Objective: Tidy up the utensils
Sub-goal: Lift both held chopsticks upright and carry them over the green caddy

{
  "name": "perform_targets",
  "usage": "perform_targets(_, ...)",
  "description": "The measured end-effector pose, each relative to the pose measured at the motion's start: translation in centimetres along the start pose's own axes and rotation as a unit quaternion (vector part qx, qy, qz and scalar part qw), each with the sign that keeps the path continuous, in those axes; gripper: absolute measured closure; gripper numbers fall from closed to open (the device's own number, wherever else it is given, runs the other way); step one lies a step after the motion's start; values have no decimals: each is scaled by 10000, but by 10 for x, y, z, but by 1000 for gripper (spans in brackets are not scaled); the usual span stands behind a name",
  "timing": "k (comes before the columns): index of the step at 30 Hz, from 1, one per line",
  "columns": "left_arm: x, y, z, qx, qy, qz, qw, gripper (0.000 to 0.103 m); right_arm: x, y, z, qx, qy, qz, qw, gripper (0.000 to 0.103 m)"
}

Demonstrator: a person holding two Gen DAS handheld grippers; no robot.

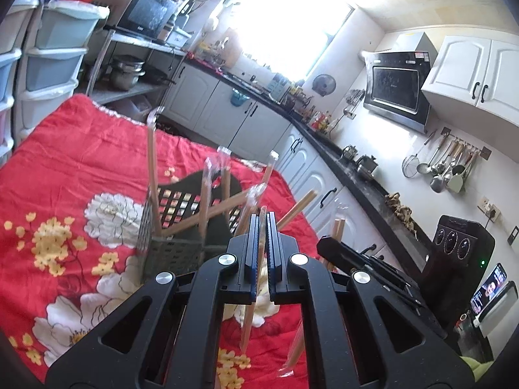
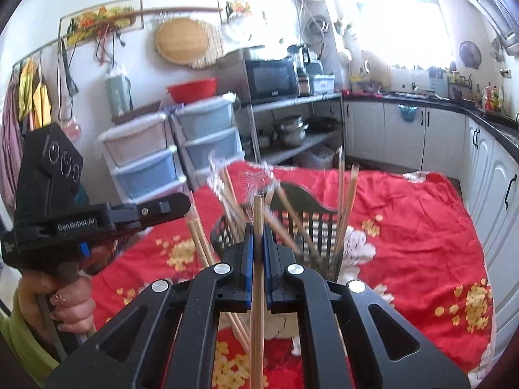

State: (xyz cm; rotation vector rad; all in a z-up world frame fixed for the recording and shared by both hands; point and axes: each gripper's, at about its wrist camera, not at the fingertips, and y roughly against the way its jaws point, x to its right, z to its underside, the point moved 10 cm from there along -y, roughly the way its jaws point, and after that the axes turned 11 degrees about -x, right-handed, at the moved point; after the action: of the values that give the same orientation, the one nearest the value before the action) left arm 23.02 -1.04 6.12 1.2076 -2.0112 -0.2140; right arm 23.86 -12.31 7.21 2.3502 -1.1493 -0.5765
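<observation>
My left gripper (image 1: 262, 223) is shut on a pair of wooden chopsticks (image 1: 251, 317) in a clear sleeve, which stands nearly upright between the blue pads. Beyond it a dark mesh utensil basket (image 1: 168, 249) holds several wrapped chopstick pairs leaning at different angles. My right gripper (image 2: 258, 230) is shut on another upright chopstick pair (image 2: 257, 291), just in front of the same basket (image 2: 311, 227). The left gripper (image 2: 175, 206) appears at the left of the right wrist view, held by a hand (image 2: 69, 304), with its chopsticks (image 2: 198, 240) hanging below. The right gripper (image 1: 324, 246) shows beside the left one.
A red floral cloth (image 1: 65, 168) covers the table. Plastic drawer units (image 2: 146, 162) and a metal shelf with pots (image 2: 292, 129) stand behind it. White cabinets under a black counter (image 1: 340, 162) run along the right. A phone (image 1: 489, 288) stands at the far right.
</observation>
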Motion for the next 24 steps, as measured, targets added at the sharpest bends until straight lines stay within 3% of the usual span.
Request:
perform_targets(11,27,27,-53,706,-307,-48,9970,101,21,29,-51,828,-257,61,9962,98)
perform_targets(24,22,59,-100,1436,-370,-489,9877,101,38,43,-99,1697,-226,182,9851,98)
